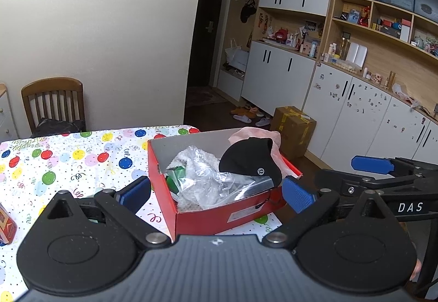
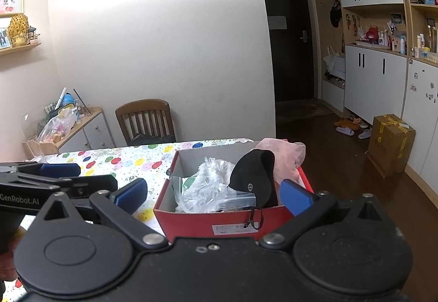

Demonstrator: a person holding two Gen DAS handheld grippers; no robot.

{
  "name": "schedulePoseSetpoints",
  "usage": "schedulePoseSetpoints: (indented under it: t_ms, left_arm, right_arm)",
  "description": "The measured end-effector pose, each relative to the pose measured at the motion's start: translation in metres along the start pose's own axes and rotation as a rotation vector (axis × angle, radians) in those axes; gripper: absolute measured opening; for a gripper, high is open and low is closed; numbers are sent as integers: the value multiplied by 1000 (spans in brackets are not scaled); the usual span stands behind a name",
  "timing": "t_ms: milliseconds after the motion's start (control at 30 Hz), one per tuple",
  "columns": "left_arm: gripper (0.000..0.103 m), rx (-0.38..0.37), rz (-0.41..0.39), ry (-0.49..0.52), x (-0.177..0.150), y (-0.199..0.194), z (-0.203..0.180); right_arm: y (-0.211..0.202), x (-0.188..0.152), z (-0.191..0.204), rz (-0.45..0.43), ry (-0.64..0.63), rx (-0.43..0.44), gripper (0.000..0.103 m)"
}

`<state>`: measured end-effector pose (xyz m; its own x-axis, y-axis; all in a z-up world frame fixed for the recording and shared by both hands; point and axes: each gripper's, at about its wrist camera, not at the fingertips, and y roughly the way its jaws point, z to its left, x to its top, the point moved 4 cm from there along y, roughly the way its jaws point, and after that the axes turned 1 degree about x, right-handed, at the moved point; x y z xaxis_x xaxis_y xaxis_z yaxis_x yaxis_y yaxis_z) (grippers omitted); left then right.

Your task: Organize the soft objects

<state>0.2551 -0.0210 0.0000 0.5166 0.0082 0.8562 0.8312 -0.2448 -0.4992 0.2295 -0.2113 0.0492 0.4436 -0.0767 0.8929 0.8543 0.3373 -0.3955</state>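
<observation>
- As both wrist views face the red shoebox (image 1: pixel 219 215) on the balloon-print tablecloth (image 1: pixel 68 162), we find the left gripper (image 1: pixel 216 194) and right gripper (image 2: pixel 213 194) each spread wide, holding nothing.
- Inside the box we note a clear plastic bag (image 1: pixel 208 179) over pale fluffy fabric, a black cap (image 1: pixel 250 161) leaning at the right end, and pink cloth (image 1: pixel 262 136) draped over the far corner.
- Only the left view shows us something green (image 1: pixel 176 174) beneath the bag and an orange carton (image 1: pixel 5 222) at the table's left edge.
- Only the right view shows us the cap's cord (image 2: pixel 254 215) hanging over the front wall, beside a white label (image 2: pixel 235 229).
</observation>
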Motion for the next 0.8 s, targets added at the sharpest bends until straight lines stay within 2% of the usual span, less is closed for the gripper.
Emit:
schedulePoseSetpoints:
  t_ms: [800]
  left_arm:
    - [103,15,5,13,0,2,0]
  right_arm:
    - [1,2,-1,8,5,-3,103]
